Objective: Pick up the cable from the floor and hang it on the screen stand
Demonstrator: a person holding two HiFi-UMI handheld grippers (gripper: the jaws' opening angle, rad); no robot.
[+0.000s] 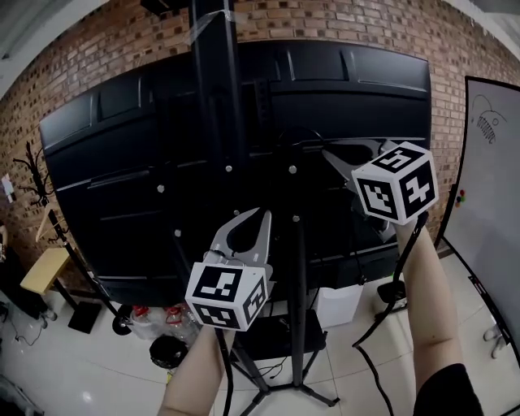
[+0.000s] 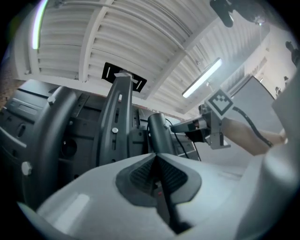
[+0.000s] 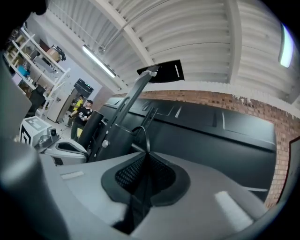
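1. A room with a brick wall (image 1: 325, 24) and a pale tiled floor (image 1: 97, 382) is shown from above.
2. The black cable (image 1: 382, 325) is held raised. It hangs beside the right forearm, and its lower run trails towards the floor.
3. The cable is pinched by the right gripper (image 1: 325, 151), whose jaws are closed tight on it, close to the stand's upper part.
4. The left gripper (image 1: 262, 215), lower down, is closed too, with a dark strand of cable running from its pads.
5. Behind both, the screen stand (image 1: 213, 89) carries a large black screen (image 1: 122, 162), seen from the back.
6. The pickup is judged done. Draping the cable over the stand and releasing it remain.
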